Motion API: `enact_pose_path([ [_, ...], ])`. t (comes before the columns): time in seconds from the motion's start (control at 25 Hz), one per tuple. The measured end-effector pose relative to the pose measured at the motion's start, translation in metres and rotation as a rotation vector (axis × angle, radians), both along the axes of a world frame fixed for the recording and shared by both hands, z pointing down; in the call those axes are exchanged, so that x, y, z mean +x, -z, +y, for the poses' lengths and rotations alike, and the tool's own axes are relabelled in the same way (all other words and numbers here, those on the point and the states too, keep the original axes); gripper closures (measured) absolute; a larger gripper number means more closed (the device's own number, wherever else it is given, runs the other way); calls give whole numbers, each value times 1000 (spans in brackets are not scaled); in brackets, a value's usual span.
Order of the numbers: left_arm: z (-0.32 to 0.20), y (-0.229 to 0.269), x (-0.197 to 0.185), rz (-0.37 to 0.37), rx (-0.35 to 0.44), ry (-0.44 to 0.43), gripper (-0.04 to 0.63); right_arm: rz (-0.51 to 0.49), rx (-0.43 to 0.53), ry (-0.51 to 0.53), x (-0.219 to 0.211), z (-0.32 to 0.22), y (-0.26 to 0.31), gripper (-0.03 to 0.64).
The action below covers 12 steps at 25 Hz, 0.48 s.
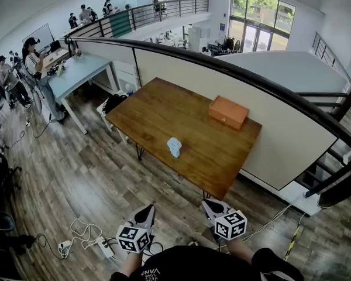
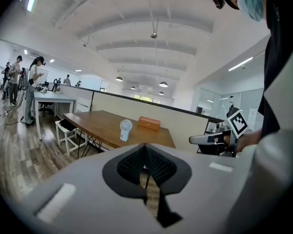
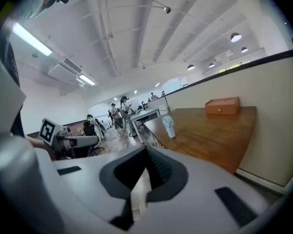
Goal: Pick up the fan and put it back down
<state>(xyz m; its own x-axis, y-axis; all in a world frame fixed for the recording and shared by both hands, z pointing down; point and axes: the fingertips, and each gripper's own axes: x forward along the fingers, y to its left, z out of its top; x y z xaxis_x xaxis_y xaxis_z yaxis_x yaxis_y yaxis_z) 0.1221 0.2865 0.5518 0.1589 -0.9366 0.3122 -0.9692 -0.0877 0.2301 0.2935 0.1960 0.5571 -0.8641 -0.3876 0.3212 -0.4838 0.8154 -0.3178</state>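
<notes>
Well, both my left gripper point(image 1: 145, 212) and right gripper point(image 1: 213, 206) are clenched, empty; fan point(image 1: 174, 147) stands upright on table point(image 1: 158, 107), well apart from them, box point(image 1: 229, 111) beyond. Shirt point(image 1: 187, 263) print is unreadable.

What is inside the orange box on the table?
Nothing inside shows: the orange box is shut, and its lid covers whatever it holds. Only the outside can be seen, with a small fastening on its front, sitting on the wooden table.
</notes>
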Motion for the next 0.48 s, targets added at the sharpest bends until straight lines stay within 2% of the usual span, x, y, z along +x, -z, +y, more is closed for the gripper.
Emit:
enact_pose_path([
  [0.32, 18, 0, -1, 16, 15, 12, 584, 7, 15, -3, -1, 17, 5, 606],
  [0.48, 17, 1, 8, 19, 50, 26, 583, -18, 24, -13, 5, 14, 8, 604],
])
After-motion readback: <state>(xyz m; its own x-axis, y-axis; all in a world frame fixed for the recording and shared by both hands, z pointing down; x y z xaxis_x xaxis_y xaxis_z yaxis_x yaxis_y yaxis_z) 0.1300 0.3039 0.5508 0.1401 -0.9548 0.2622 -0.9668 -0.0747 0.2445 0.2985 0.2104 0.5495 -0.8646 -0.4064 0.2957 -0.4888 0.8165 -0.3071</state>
